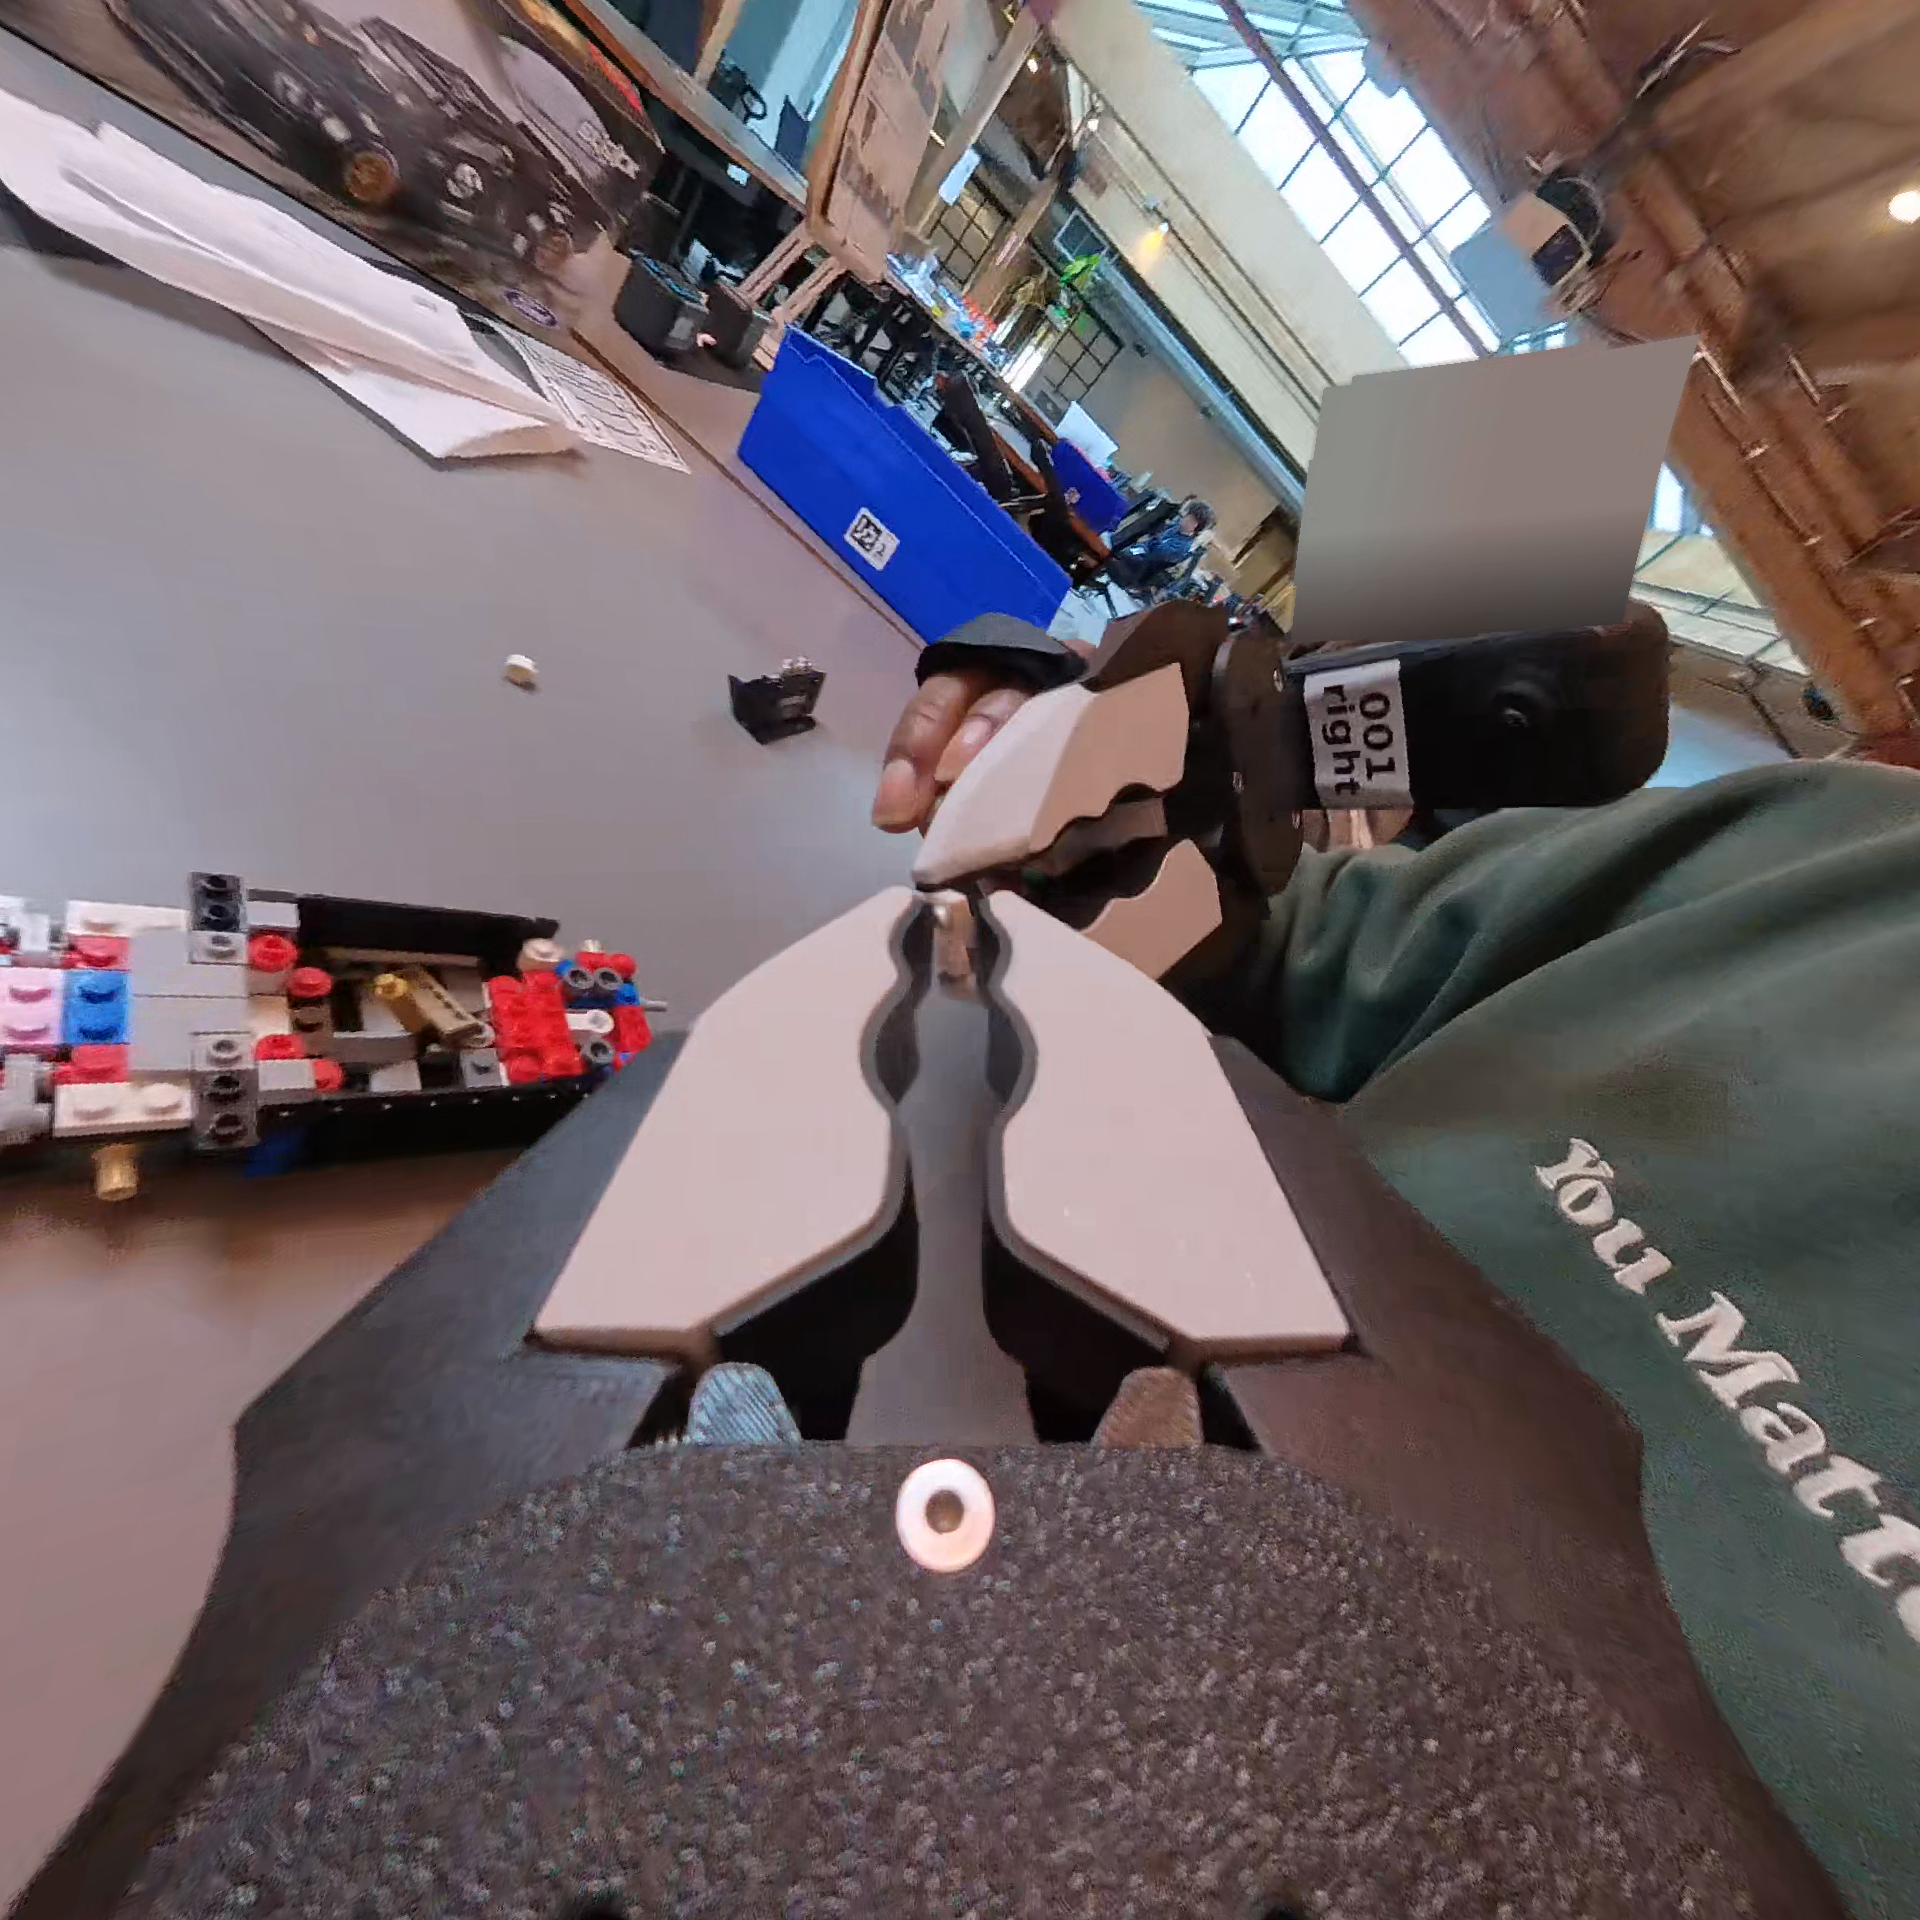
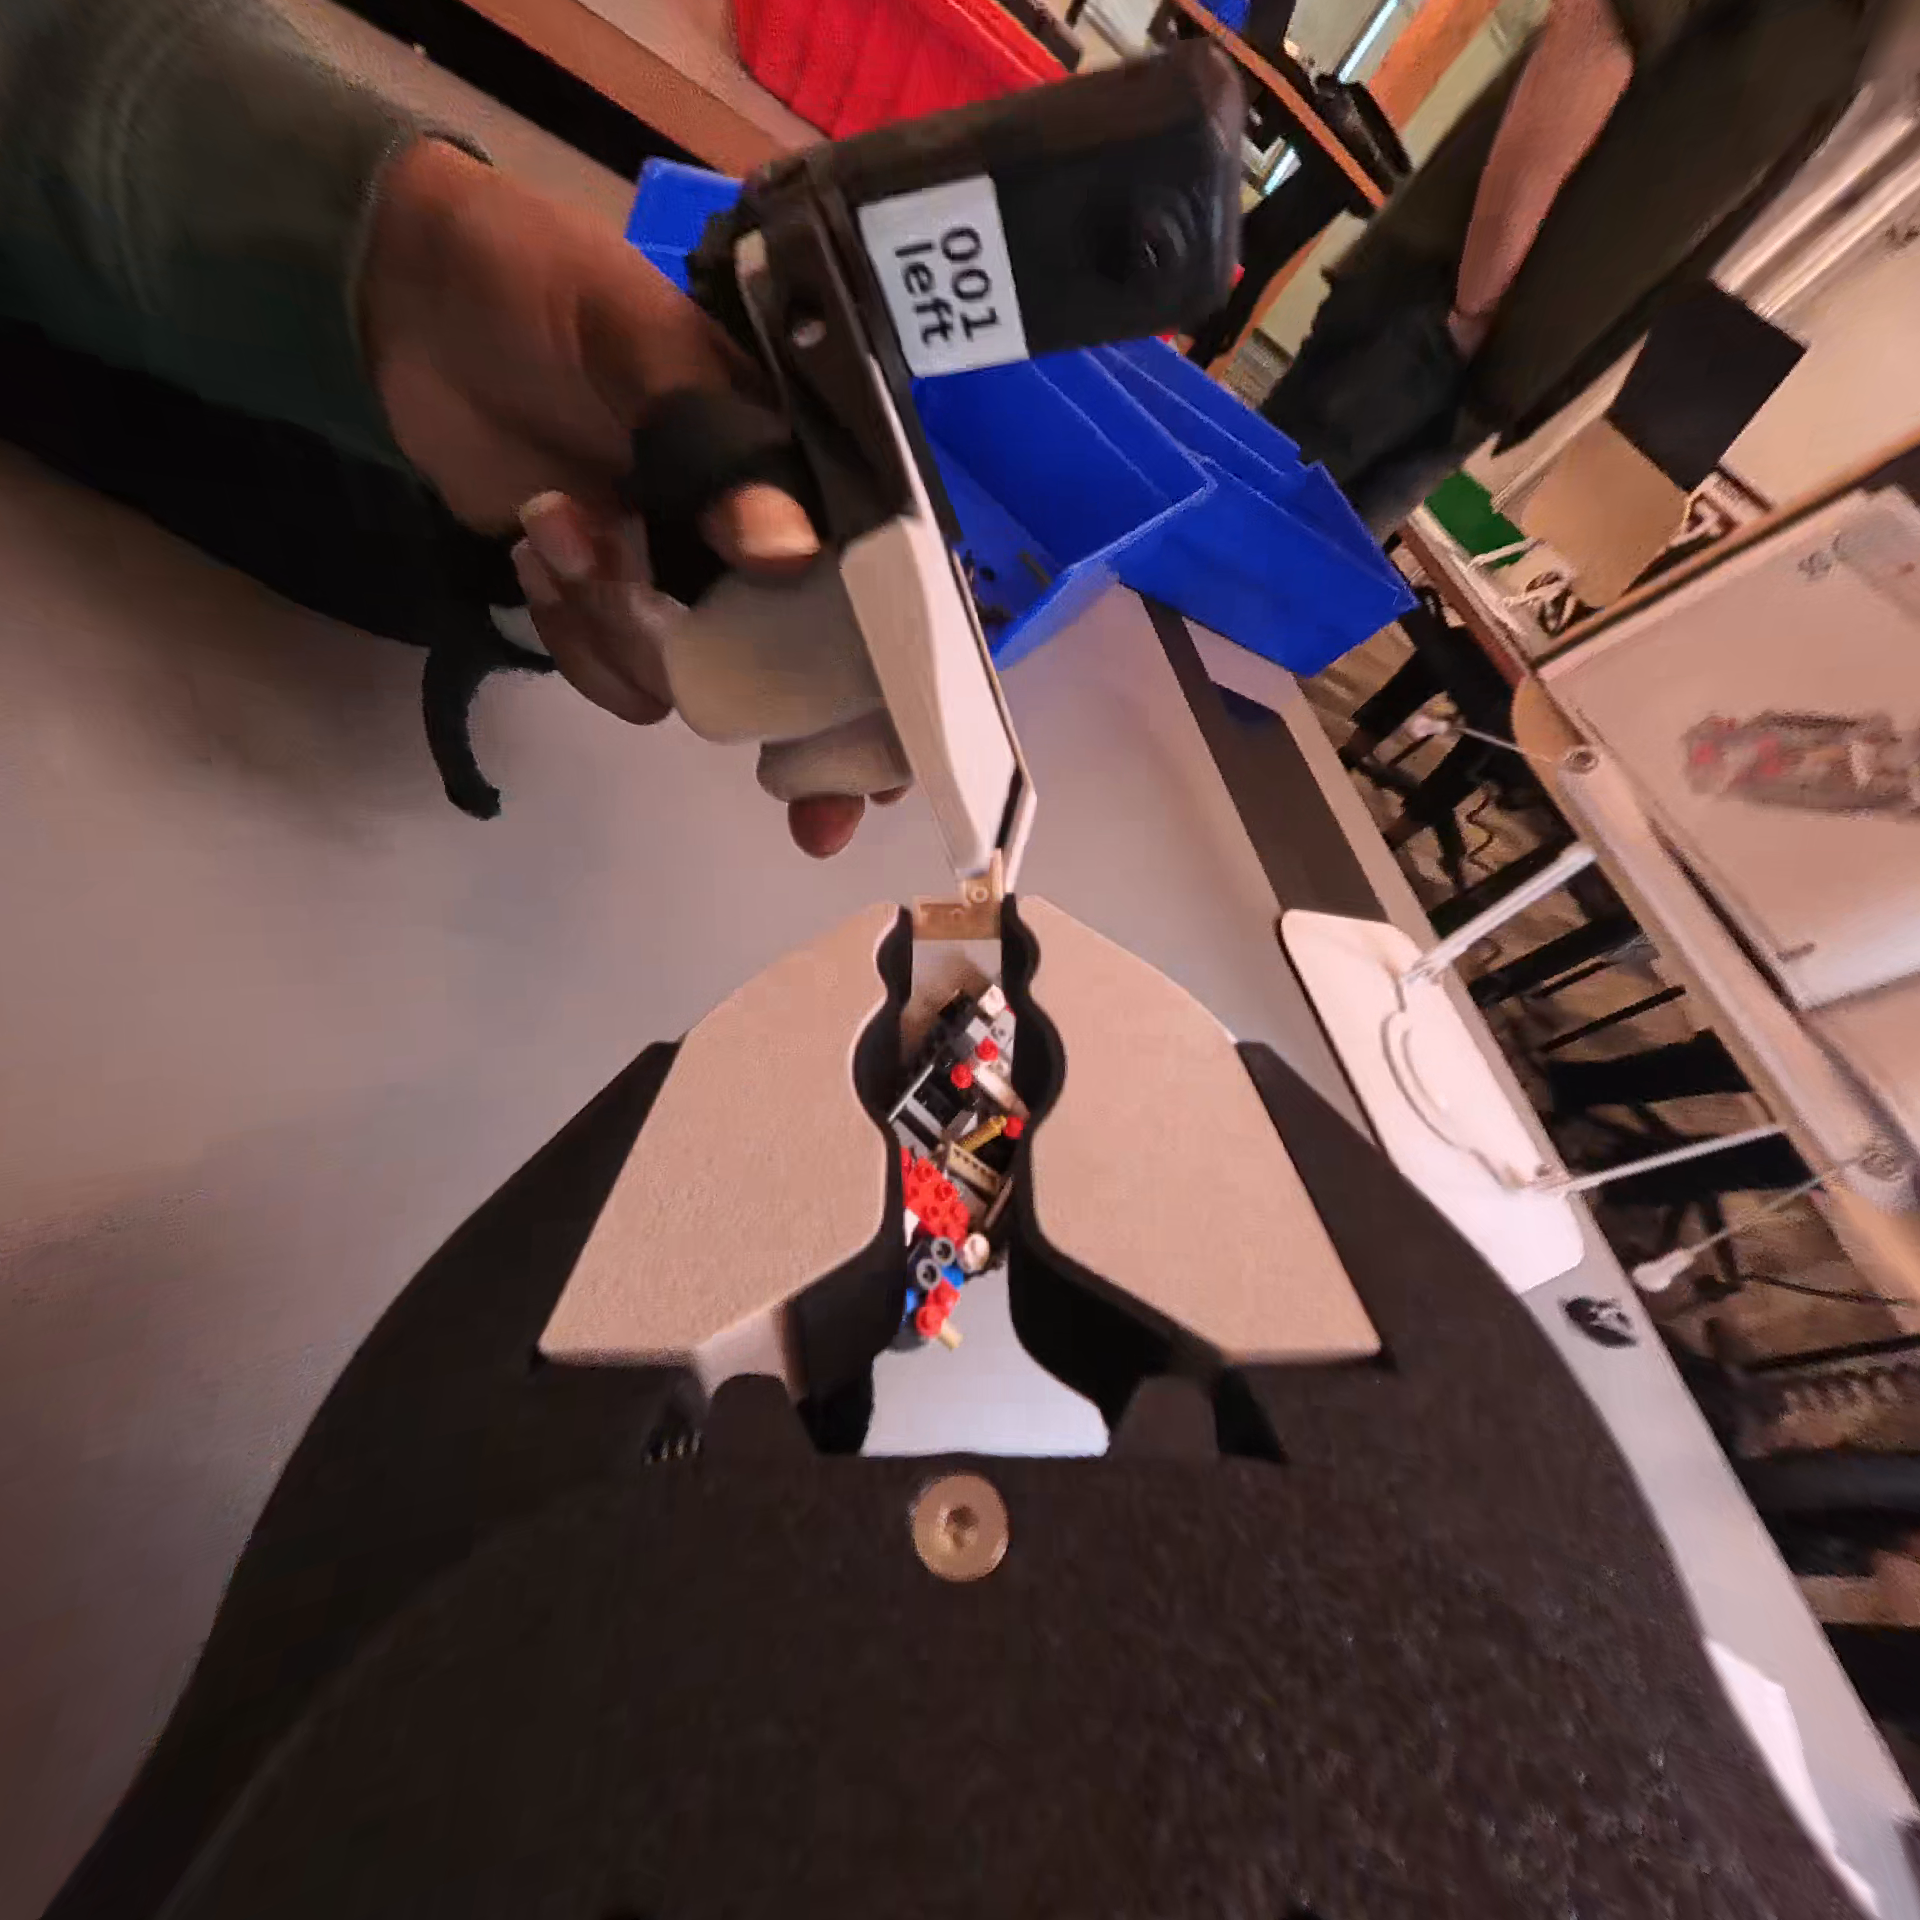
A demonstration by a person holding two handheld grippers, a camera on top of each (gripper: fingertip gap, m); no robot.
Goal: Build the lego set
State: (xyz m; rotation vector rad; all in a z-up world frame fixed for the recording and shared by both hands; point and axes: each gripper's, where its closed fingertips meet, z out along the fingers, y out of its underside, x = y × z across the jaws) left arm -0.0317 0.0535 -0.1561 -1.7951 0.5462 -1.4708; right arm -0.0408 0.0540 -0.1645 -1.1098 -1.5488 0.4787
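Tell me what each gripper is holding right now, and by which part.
The right gripper pinches a small tan flat lego piece across its two ends. The left gripper clamps a small pale lego piece at its tips; the two pieces meet in mid-air.

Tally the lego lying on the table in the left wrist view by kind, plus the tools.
Part-built model: 1
Small black assembly: 1
Loose tan round piece: 1
Tools: 2, left tool and right tool
Total: 5
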